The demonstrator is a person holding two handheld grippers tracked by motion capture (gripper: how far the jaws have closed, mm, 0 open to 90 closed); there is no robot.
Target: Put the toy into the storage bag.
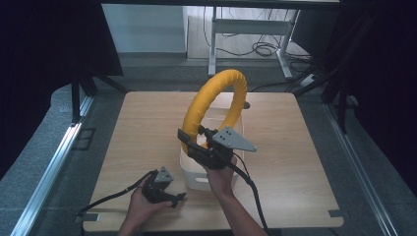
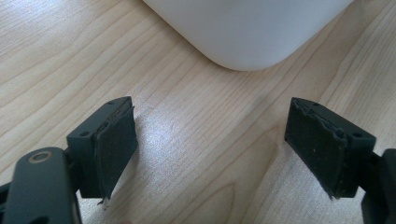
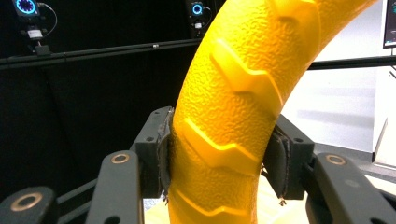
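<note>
A large yellow ring (image 1: 216,101) with a ridged, pebbled skin stands upright above a white bin (image 1: 196,172) in the middle of the wooden table (image 1: 147,128). My right gripper (image 1: 194,145) is shut on the ring's lower left part; in the right gripper view both pads press into the yellow ring (image 3: 233,116) from either side. My left gripper (image 1: 172,199) rests low near the table's front edge, left of the bin. Its jaws stand wide apart over bare wood, and the left gripper (image 2: 210,154) faces a rounded corner of the white bin (image 2: 247,32).
Black curtains close in the left and right sides. Beyond the table's far edge stand a white desk frame (image 1: 246,29) and loose cables (image 1: 265,49) on the floor. Metal rails (image 1: 54,167) run along the carpet on both sides of the table.
</note>
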